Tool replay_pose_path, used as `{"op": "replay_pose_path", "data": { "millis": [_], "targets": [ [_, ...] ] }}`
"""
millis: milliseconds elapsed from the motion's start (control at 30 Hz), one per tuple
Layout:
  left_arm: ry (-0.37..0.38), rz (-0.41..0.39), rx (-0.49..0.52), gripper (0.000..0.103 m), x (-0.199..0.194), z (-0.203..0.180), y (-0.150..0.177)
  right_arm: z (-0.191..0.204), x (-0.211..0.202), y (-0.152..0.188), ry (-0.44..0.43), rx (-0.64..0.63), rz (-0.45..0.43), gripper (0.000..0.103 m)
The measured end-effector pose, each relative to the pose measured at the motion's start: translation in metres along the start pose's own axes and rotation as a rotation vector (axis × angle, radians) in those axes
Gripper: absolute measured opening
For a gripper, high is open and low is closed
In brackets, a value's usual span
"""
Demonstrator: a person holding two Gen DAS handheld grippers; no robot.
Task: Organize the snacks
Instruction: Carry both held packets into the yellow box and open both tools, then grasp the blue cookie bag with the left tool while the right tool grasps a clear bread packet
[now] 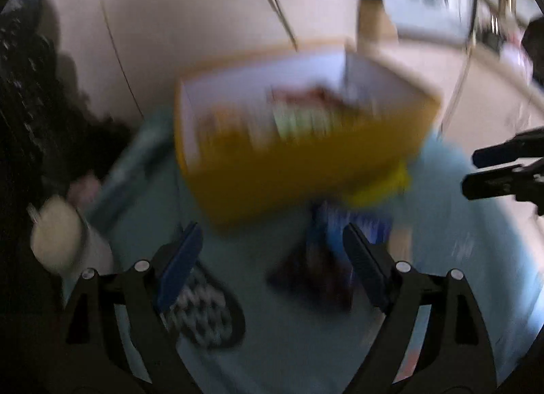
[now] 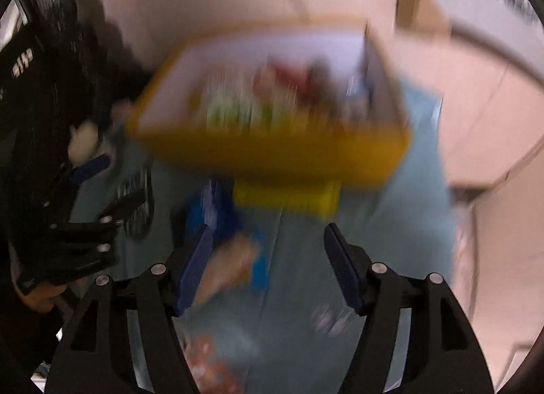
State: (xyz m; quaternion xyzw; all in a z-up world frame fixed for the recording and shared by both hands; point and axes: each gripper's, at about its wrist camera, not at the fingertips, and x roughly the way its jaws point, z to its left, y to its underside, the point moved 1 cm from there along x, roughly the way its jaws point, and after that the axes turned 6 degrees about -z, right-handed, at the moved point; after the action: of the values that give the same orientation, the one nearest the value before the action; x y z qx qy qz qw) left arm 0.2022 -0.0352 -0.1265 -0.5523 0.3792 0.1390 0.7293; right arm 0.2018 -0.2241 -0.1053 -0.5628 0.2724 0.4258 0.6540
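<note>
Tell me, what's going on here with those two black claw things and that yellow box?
A person is holding a gripper in each hand to tidy snacks on a blue cloth. Both the left gripper and the right gripper are open and hold nothing. Ahead sits a yellow box with several snack packets already inside. A blue packet and a yellow packet still lie on the cloth in front of the box. The pictures are blurred, so finer details are hard to tell.
</note>
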Motion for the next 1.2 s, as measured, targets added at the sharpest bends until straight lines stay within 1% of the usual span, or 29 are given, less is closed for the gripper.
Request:
{"op": "replay_pose_path", "data": {
  "millis": [67,133,233,333,367,467,500,533,567,633,667,733,767,833,933,967,1000,1067,1133,1200],
  "targets": [
    [-0.010,0.036,-0.012,0.086,0.010,-0.003,0.016,0.008,0.023,0.031,-0.004,0.012,0.083,0.068],
    [-0.025,0.033,-0.044,0.086,0.014,-0.002,0.021,0.016,0.036,0.044,0.005,0.011,0.113,0.068],
    [-0.022,0.001,-0.083,0.086,0.019,0.000,0.014,0.025,0.047,0.049,0.001,0.023,0.111,0.068],
    [-0.024,-0.004,-0.044,0.086,0.031,-0.007,0.010,0.037,0.060,0.044,0.014,0.010,0.115,0.066],
    [-0.023,-0.002,-0.032,0.086,0.039,-0.010,0.004,0.041,0.067,0.043,0.023,0.001,0.123,0.065],
    [-0.022,0.010,-0.002,0.086,0.055,-0.018,0.006,0.051,0.086,0.044,0.024,-0.020,0.133,0.064],
    [-0.021,0.005,0.005,0.086,0.057,-0.021,0.006,0.053,0.088,0.045,0.031,-0.038,0.123,0.063],
    [-0.018,0.000,0.007,0.086,0.058,-0.022,0.008,0.058,0.087,0.046,0.035,-0.077,0.109,0.059],
    [-0.005,-0.006,0.006,0.085,0.057,-0.023,0.010,0.060,0.085,0.047,0.035,-0.107,0.107,0.058],
    [0.057,-0.006,0.006,0.074,0.052,-0.023,0.015,0.055,0.082,0.047,0.036,-0.121,0.110,0.049],
    [0.090,-0.019,0.016,0.065,0.046,-0.024,0.018,0.048,0.078,0.047,0.038,-0.111,0.111,0.047],
    [0.110,-0.039,0.029,0.064,0.040,-0.026,0.020,0.031,0.072,0.051,0.039,-0.074,0.114,0.046],
    [0.128,-0.044,0.036,0.065,0.038,-0.027,0.022,0.021,0.069,0.054,0.039,-0.055,0.115,0.046],
    [0.122,-0.045,0.071,0.070,0.037,-0.031,0.023,0.006,0.066,0.061,0.030,-0.012,0.116,0.046],
    [0.130,-0.068,0.116,0.079,0.037,-0.043,0.017,-0.004,0.065,0.065,-0.005,0.040,0.130,0.046],
    [0.122,-0.069,0.137,0.085,0.038,-0.047,0.015,-0.005,0.064,0.066,-0.005,0.037,0.130,0.046],
    [0.110,-0.057,0.162,0.094,0.042,-0.052,0.014,-0.003,0.064,0.067,0.002,0.030,0.130,0.046],
    [0.096,0.013,0.211,0.101,0.056,-0.059,0.019,0.000,0.064,0.066,0.010,0.023,0.130,0.046],
    [0.086,0.051,0.228,0.101,0.063,-0.061,0.025,-0.001,0.061,0.066,0.016,0.019,0.133,0.046],
    [0.056,0.093,0.211,0.101,0.072,-0.059,0.031,0.001,0.061,0.067,0.011,0.025,0.144,0.048]
  ]
}}
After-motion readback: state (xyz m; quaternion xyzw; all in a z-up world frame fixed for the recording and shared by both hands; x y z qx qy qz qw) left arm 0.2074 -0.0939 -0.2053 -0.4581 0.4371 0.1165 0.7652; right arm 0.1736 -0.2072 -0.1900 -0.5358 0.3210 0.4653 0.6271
